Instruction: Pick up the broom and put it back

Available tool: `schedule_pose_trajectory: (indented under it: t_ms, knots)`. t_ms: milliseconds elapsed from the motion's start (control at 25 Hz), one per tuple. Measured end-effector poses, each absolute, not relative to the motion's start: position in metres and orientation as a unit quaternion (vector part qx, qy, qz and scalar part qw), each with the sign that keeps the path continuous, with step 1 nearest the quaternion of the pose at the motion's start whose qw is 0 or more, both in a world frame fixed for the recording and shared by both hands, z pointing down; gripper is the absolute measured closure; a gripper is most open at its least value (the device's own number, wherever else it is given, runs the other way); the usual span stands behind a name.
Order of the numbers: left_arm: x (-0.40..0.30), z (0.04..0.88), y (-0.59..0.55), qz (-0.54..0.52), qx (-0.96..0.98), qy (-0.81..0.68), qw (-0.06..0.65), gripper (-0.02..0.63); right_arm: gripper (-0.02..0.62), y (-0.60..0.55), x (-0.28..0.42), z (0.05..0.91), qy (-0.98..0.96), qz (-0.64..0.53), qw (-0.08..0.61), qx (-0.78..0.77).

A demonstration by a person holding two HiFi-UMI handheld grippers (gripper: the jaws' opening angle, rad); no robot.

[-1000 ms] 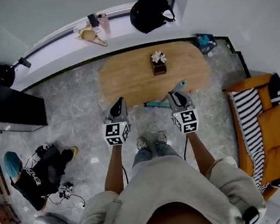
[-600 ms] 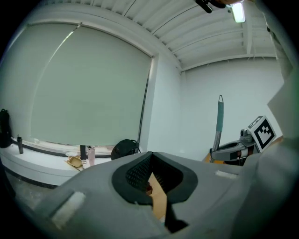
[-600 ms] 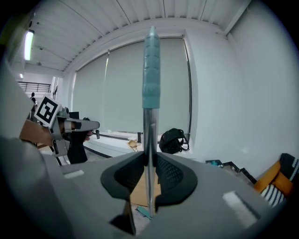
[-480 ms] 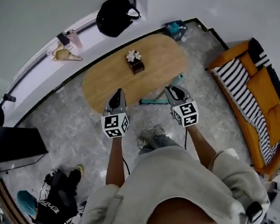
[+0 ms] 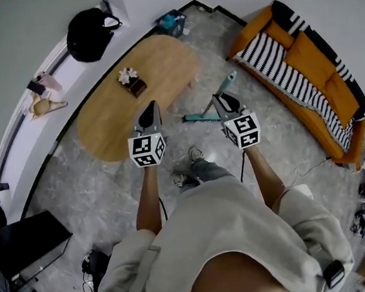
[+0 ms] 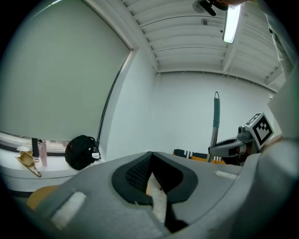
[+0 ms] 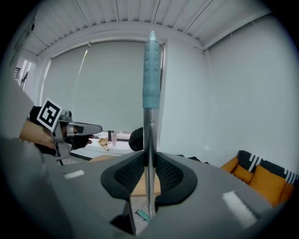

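Note:
The broom stands nearly upright in front of me, its teal grip [image 5: 229, 77] up and its teal head [image 5: 195, 117] low over the floor. My right gripper [image 5: 220, 99] is shut on its metal shaft [image 7: 148, 154], below the teal grip [image 7: 152, 70]; the head's edge [image 7: 144, 215] shows beneath the jaws. To the left of it, my left gripper [image 5: 150, 108] is held out level over the table's edge, shut, with nothing in it [image 6: 151, 156]. In the left gripper view the broom [image 6: 216, 116] and the right gripper [image 6: 233, 147] show at the right.
An oval wooden table [image 5: 111, 114] with a small flower box [image 5: 130, 81] lies ahead on the left. An orange sofa with a striped blanket [image 5: 303, 58] lines the right wall. A black backpack [image 5: 89, 32] sits on the window ledge. A black cabinet [image 5: 18, 243] is at lower left.
The person has turned right: table, ledge and backpack have swung to the upper left and the sofa to the upper right. Both grippers stay held out in front, the right still holding the broom.

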State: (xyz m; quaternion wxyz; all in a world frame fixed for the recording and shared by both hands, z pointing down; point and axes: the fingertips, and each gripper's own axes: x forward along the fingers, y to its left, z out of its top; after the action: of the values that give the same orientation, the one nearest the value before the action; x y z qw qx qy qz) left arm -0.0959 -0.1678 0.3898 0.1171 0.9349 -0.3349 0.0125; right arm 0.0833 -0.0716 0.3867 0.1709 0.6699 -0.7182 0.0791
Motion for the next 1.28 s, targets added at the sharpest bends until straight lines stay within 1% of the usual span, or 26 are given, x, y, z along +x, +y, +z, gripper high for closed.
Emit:
schedule_pose_trajectory:
  t_ms: [240, 440, 800, 1000, 1280]
  knots:
    - [-0.034, 0.378, -0.155, 0.012, 0.953, -0.281, 0.109, 0.603, 0.518, -0.045, 0.133, 0.373, -0.685, 0.078, 0.159, 0.706]
    - [-0.003, 0.376, -0.151, 0.024, 0.956, -0.275, 0.101, 0.603, 0.520, -0.038, 0.172, 0.375, -0.677, 0.084, 0.150, 0.715]
    - [0.062, 0.373, -0.181, 0.041, 0.940, -0.325, 0.100, 0.603, 0.522, -0.070, 0.245, 0.387, -0.710, 0.096, 0.134, 0.684]
    - [0.098, 0.362, -0.196, 0.031, 0.927, -0.357, 0.109, 0.603, 0.522, -0.093, 0.281, 0.392, -0.740, 0.094, 0.135, 0.652]
    - [0.118, 0.369, -0.214, 0.052, 0.901, -0.416, 0.108, 0.603, 0.522, -0.130, 0.307, 0.398, -0.784, 0.082, 0.150, 0.597]
